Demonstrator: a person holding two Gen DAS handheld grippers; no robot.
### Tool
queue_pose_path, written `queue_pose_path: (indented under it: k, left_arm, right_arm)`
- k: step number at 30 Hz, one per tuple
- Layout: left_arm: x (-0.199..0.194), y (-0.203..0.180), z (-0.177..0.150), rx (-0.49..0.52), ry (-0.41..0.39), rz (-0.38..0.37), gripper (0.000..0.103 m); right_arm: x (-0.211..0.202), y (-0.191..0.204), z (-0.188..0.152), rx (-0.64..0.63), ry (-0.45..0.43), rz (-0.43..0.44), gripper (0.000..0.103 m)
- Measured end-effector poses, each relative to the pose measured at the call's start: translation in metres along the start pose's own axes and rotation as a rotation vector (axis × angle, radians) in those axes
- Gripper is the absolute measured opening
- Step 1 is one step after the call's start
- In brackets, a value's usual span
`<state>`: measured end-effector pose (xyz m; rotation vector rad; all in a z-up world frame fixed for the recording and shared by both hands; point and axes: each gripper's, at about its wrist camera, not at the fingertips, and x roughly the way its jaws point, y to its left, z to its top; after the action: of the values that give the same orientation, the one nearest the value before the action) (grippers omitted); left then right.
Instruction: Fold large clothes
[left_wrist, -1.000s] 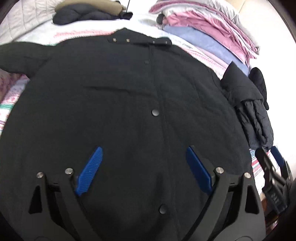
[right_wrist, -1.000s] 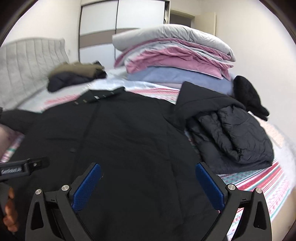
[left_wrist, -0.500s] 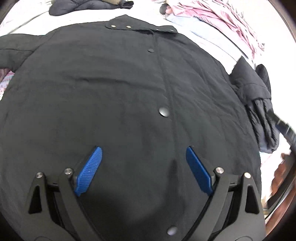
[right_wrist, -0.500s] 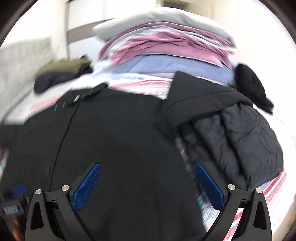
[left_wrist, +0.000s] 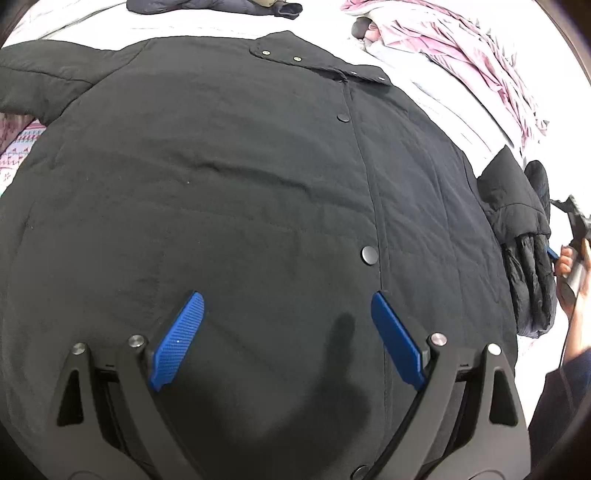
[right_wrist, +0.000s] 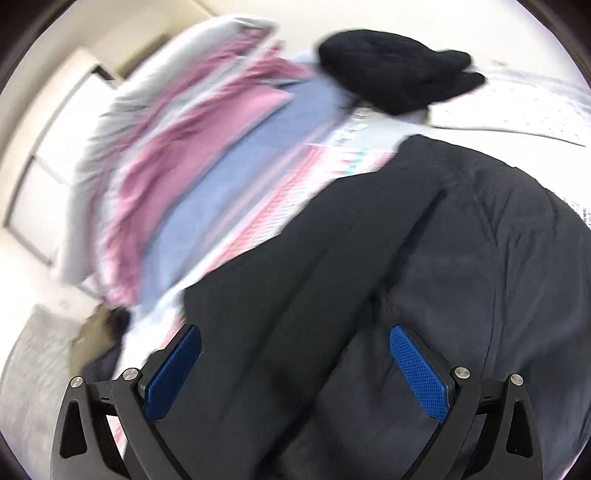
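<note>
A large black coat lies front-up and spread flat on the bed, snapped shut down its placket, collar at the far end. My left gripper hovers open over the coat's lower front, left of a snap button, with nothing between its blue pads. My right gripper is open above the coat's bunched black sleeve at the coat's right edge, beside a dark puffer jacket. The right wrist view is blurred and tilted. I cannot tell whether its pads touch the fabric.
A stack of pink, blue and grey bedding stands at the head of the bed, with a black knit item beside it. More dark clothes lie beyond the collar. A person's hand shows at the right edge.
The right gripper swung fast to the right and rolled, ending over the sleeve and puffer jacket. The left gripper drifted forward and lower over the coat. Both stayed open.
</note>
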<state>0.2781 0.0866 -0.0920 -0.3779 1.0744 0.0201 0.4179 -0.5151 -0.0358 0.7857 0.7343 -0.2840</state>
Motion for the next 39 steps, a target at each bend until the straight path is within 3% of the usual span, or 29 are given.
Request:
queue_pose_path:
  k: [3,4,5,7,13,17,20,22,26,32,34,36,37,39]
  left_arm:
    - [0.001,0.004,0.004,0.0,-0.002,0.009,0.092]
    - [0.001,0.007,0.005,-0.007,-0.005,0.013,0.092]
    - [0.0,0.01,0.007,-0.015,-0.008,0.017,0.092]
    - [-0.001,0.017,0.011,-0.039,-0.012,0.016,0.092]
    - [-0.005,0.033,0.019,-0.087,-0.035,0.026,0.092]
    - [-0.007,0.039,0.024,-0.12,-0.038,0.008,0.092]
    - [-0.008,0.041,0.026,-0.129,-0.033,-0.004,0.092]
    - [-0.01,0.047,0.028,-0.131,-0.028,-0.012,0.092]
    - [-0.02,0.079,0.043,-0.223,-0.074,0.0,0.092]
    - [-0.026,0.113,0.049,-0.326,-0.087,-0.033,0.092]
    - [-0.027,0.114,0.048,-0.333,-0.09,-0.04,0.092]
    - [-0.027,0.112,0.047,-0.33,-0.087,-0.044,0.092]
    - [-0.027,0.112,0.047,-0.329,-0.085,-0.048,0.092]
    - [-0.027,0.113,0.046,-0.329,-0.082,-0.058,0.092]
  right_arm:
    - [0.018,-0.013,0.011,0.055,-0.008,-0.026,0.091]
    - [0.017,-0.013,0.014,0.06,-0.036,-0.027,0.067]
    - [0.016,-0.012,0.017,0.061,-0.054,-0.016,0.031]
    - [0.009,-0.008,0.021,0.069,-0.086,-0.021,0.011]
    - [-0.042,0.066,0.015,-0.201,-0.311,-0.093,0.006]
    - [-0.072,0.131,0.003,-0.365,-0.42,-0.063,0.005]
    - [-0.08,0.189,-0.038,-0.6,-0.461,-0.032,0.005]
    - [-0.073,0.228,-0.087,-0.817,-0.474,-0.022,0.005]
    - [-0.036,0.277,-0.208,-1.204,-0.382,0.04,0.005]
    - [0.029,0.285,-0.37,-1.527,-0.111,0.099,0.008]
    - [0.052,0.278,-0.408,-1.609,-0.024,0.047,0.011]
    - [0.07,0.268,-0.43,-1.667,-0.034,-0.029,0.013]
    - [0.072,0.266,-0.431,-1.665,-0.056,-0.028,0.013]
    - [0.072,0.265,-0.419,-1.592,-0.018,0.009,0.013]
